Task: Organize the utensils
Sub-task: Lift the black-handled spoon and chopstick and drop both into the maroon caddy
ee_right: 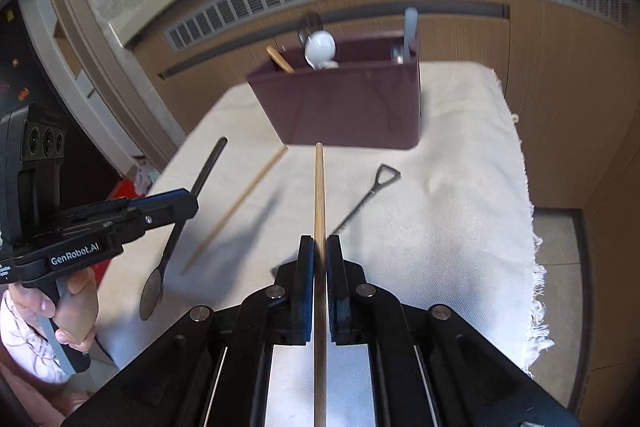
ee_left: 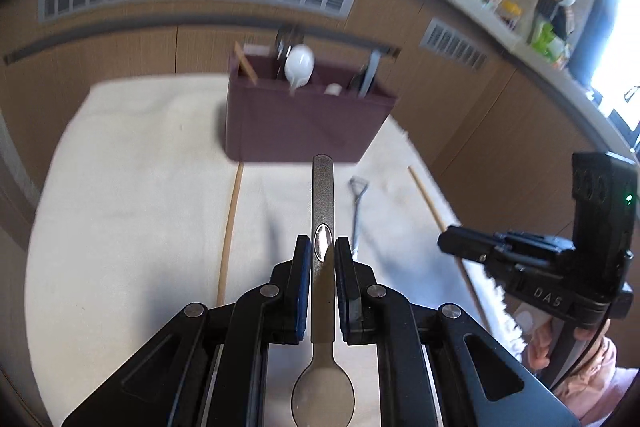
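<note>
On the cloth (ee_right: 460, 187), the bin (ee_right: 352, 107) is already stocked with several utensils. A spoon (ee_left: 322, 267) is clamped in the left gripper (ee_left: 323, 255), a chopstick (ee_right: 319, 195) in the right gripper (ee_right: 319, 255). A second chopstick (ee_right: 236, 207) and small shovel (ee_right: 366, 195) are left lying.

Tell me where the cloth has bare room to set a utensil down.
Free: the cloth right of the shovel-handled utensil, out to the fringed edge, and the stretch left of the lying chopstick. Crowded: the middle strip before the maroon holder, where both lie.
</note>
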{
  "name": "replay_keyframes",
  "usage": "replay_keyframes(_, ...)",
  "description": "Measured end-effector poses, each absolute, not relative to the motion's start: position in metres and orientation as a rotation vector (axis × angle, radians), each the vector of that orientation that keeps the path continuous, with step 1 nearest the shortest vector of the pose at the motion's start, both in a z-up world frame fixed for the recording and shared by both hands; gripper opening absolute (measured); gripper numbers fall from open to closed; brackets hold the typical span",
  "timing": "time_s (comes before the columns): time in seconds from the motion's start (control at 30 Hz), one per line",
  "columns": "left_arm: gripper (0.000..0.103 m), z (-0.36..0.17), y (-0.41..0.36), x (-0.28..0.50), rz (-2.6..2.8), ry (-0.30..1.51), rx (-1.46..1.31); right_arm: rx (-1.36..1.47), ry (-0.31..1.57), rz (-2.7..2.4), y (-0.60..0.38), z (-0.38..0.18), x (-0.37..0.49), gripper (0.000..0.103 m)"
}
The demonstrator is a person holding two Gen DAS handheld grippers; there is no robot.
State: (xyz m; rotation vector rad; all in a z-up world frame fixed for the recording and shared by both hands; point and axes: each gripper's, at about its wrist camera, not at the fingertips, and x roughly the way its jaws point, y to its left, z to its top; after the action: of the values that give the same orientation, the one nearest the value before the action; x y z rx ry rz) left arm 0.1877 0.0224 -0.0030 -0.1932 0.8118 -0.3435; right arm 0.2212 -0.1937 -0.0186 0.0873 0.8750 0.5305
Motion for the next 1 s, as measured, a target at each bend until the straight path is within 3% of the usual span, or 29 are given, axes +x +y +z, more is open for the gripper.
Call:
replay_keyframes(0.2, 0.012, 0.078, 0.020, 0.173, -0.395, 0.575, -0.173, 0.073, 0.698, 0.530, -0.193, 0.047, 0.204, 0.006)
replay_keyframes(0.4, 0.012, 0.172, 0.017, 0.184, -0.350, 0.237, -0.145, 0.028, 0.320, 0.450, -0.192, 0.155, 0.209, 0.006)
replay_keyframes(0.53, 0.012, 0.205, 0.019, 0.208, -0.326, 0.093, -0.152, 0.053, 0.139, 0.433, -0.191, 0.206, 0.222, 0.006)
replay_keyframes(0.77, 0.012, 0.192, 0.029, 0.272, -0.305, 0.111, -0.199, 0.067, 0.097, 0.422, -0.181, 0.218, 0.269, 0.006)
replay_keyframes(1.0, 0.012, 0.133, 0.035, 0.333, -0.274, 0.214, -0.226, 0.105, 0.212, 0.417, -0.174, 0.167, 0.333, 0.006)
